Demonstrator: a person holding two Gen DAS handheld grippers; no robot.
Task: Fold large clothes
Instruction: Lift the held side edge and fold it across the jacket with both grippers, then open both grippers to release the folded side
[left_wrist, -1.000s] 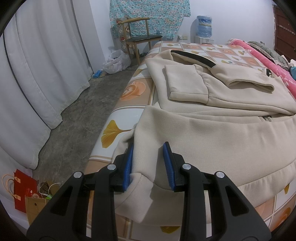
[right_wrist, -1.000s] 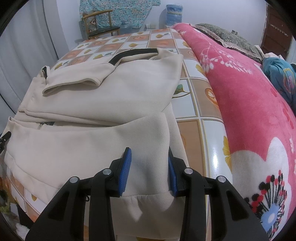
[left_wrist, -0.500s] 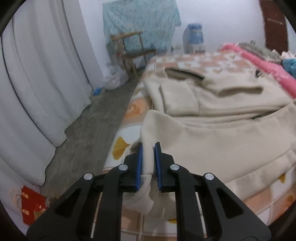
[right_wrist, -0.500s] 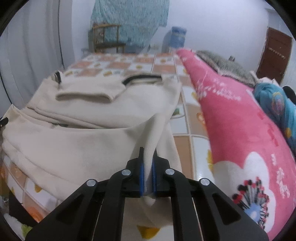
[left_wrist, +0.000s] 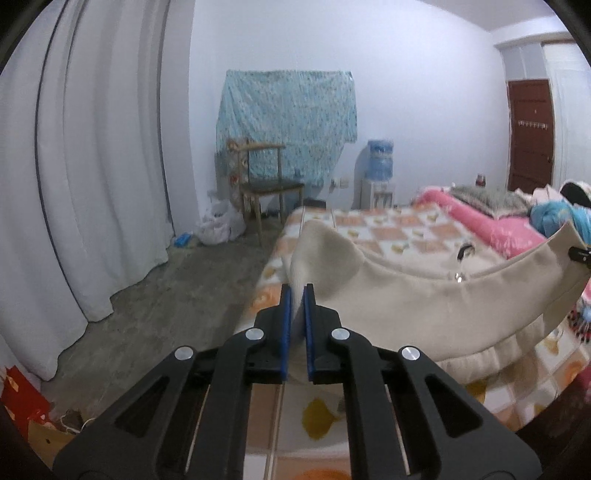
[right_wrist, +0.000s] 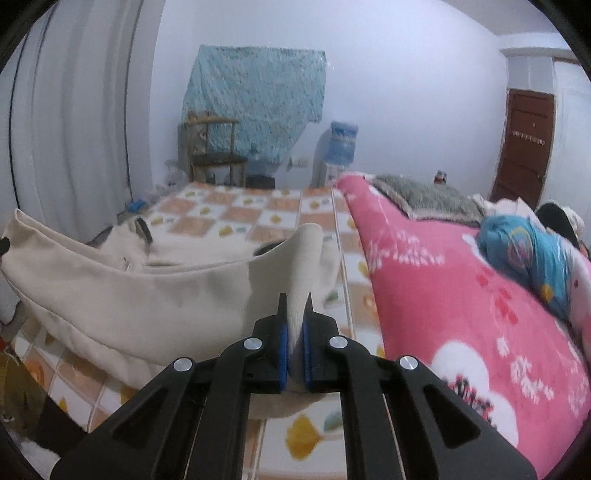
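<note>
A large cream jacket (left_wrist: 424, 295) hangs stretched between my two grippers above the bed, its lower edge lifted off the checked bedsheet (left_wrist: 391, 225). My left gripper (left_wrist: 297, 295) is shut on the jacket's left bottom corner, cloth pinched between the blue pads. In the right wrist view the same cream jacket (right_wrist: 147, 295) sags leftwards, and my right gripper (right_wrist: 295, 306) is shut on its right bottom corner. The jacket's far part still rests on the bedsheet (right_wrist: 236, 214).
A pink blanket (right_wrist: 461, 295) covers the bed's right side, with a blue bundle (right_wrist: 528, 254) on it. White curtains (left_wrist: 74, 166) hang left above bare concrete floor (left_wrist: 166, 302). A wooden chair (left_wrist: 266, 184), a water dispenser (left_wrist: 378, 173) and a brown door (left_wrist: 530, 136) stand at the far wall.
Both grippers went from open around the jacket's hem to shut on it, then rose and tilted up, lifting the hem off the bed.
</note>
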